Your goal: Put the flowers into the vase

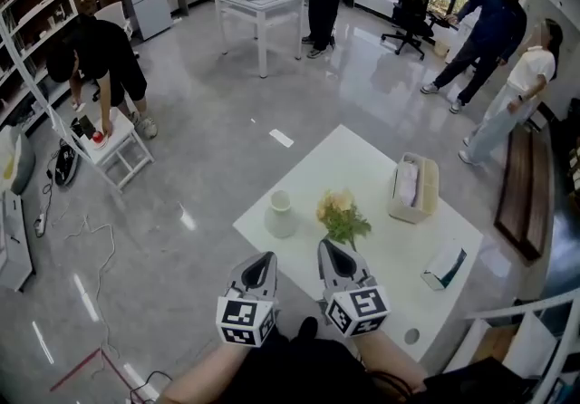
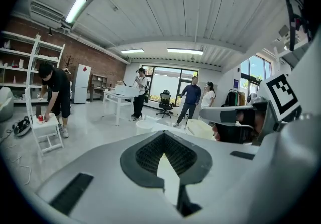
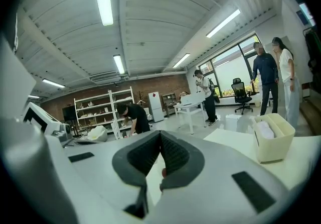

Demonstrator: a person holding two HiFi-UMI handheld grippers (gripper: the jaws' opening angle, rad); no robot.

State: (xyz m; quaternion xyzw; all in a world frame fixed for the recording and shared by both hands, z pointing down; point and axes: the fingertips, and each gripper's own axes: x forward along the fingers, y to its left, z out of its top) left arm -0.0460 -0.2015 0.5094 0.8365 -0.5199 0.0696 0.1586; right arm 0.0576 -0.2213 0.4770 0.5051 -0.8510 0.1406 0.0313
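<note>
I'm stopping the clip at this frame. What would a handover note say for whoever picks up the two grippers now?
Left gripper: shut, empty, at the near edge of the white table.
Right gripper: shut, empty, just short of the flowers.
Flowers: a yellow and green bunch on the table, to the right of the vase in the head view.
Vase: white, upright, no flowers in it.
Done: nothing yet.
Left: open a gripper, grasp the bunch, probably by its stems, and put it into the vase.
</note>
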